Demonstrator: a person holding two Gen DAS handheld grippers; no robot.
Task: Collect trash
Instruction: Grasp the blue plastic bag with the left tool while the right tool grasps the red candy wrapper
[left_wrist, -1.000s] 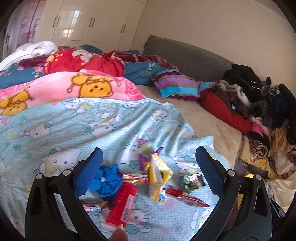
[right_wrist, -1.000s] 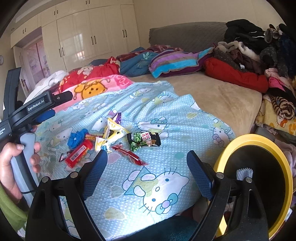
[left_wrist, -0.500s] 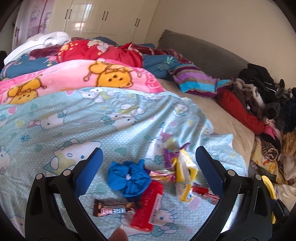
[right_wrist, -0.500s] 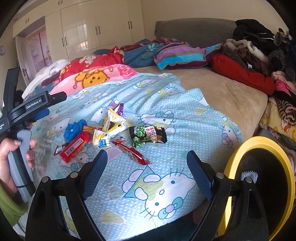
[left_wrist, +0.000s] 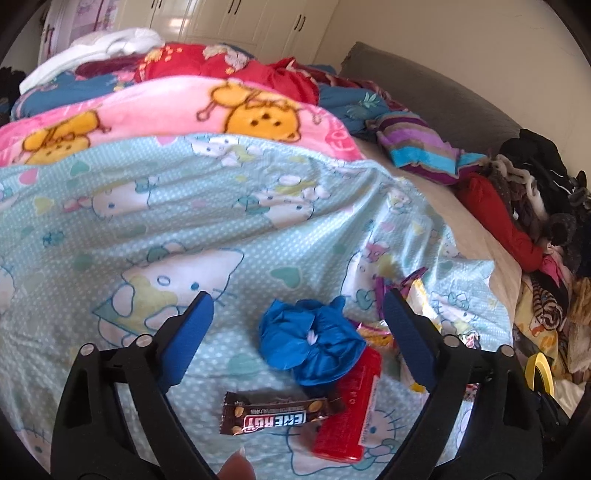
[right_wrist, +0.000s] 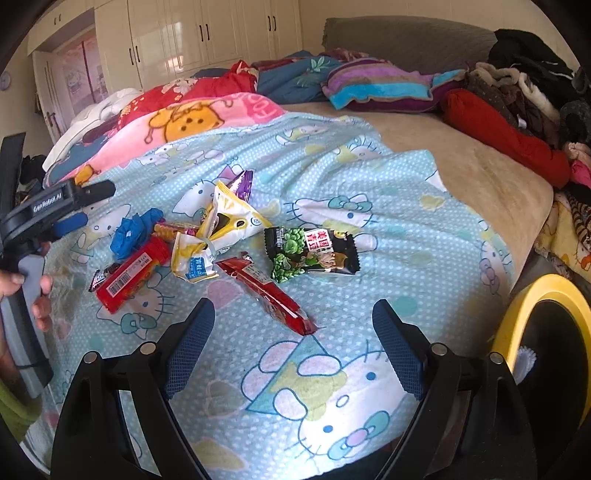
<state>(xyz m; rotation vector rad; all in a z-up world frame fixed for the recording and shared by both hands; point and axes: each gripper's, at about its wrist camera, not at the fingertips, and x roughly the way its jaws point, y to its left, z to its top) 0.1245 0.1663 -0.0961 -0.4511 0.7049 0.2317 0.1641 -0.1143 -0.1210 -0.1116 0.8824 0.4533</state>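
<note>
Several pieces of trash lie on a light blue cartoon-cat blanket (right_wrist: 332, 177). My left gripper (left_wrist: 297, 317) is open and empty, just above a crumpled blue wrapper (left_wrist: 310, 343), a brown energy bar (left_wrist: 275, 413) and a red packet (left_wrist: 351, 406). My right gripper (right_wrist: 293, 332) is open and empty, just short of a long red wrapper (right_wrist: 266, 291). Beyond it lie a black-and-green snack bag (right_wrist: 310, 253) and yellow-white packets (right_wrist: 229, 221). The blue wrapper (right_wrist: 131, 232) and red packet (right_wrist: 131, 273) show at left, near the left gripper (right_wrist: 70, 208).
A yellow-rimmed black bin (right_wrist: 550, 350) stands at the bed's right edge, also glimpsed in the left wrist view (left_wrist: 539, 373). Folded blankets (right_wrist: 184, 118) and a striped pillow (right_wrist: 376, 88) lie further back. Piled clothes (right_wrist: 517, 96) crowd the right side.
My left gripper has swung left and closer to the blue wrapper and energy bar. My right gripper has moved closer to the trash pile. Both stay open.
</note>
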